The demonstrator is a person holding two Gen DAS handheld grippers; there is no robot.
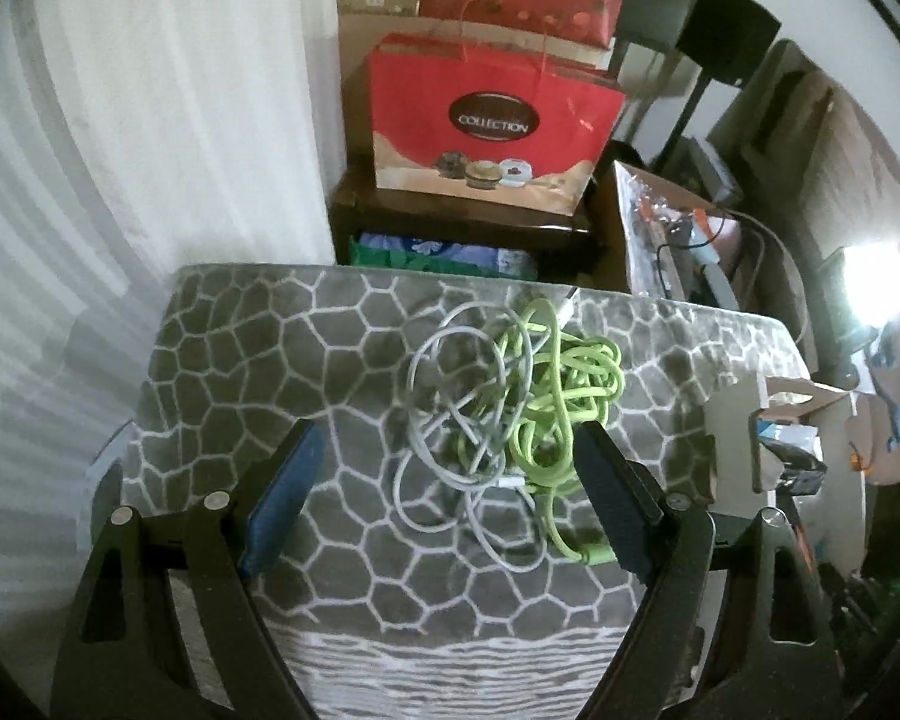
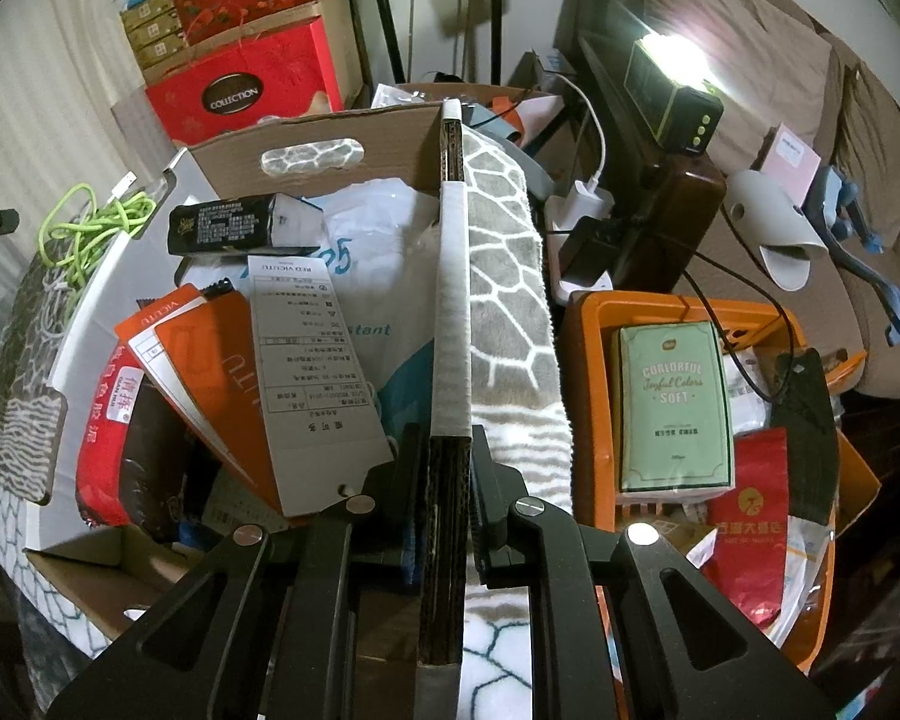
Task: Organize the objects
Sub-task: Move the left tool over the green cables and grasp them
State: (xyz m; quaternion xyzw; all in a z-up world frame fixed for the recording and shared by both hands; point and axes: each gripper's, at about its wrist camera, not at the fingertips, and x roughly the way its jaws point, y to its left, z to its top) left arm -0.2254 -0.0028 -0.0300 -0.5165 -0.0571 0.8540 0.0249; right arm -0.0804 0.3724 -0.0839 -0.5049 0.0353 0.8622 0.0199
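On the grey patterned blanket (image 1: 222,372), a tangle of green and white cables (image 1: 510,396) lies between the spread fingers of the left gripper (image 1: 444,468). The right gripper (image 2: 444,468) is clamped on the cardboard box wall (image 2: 450,312).

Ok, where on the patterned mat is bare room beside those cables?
Bare mat lies left of the cable tangle, toward the curtain, and near the left hand-held gripper. Crowded: the cardboard box and orange bin.
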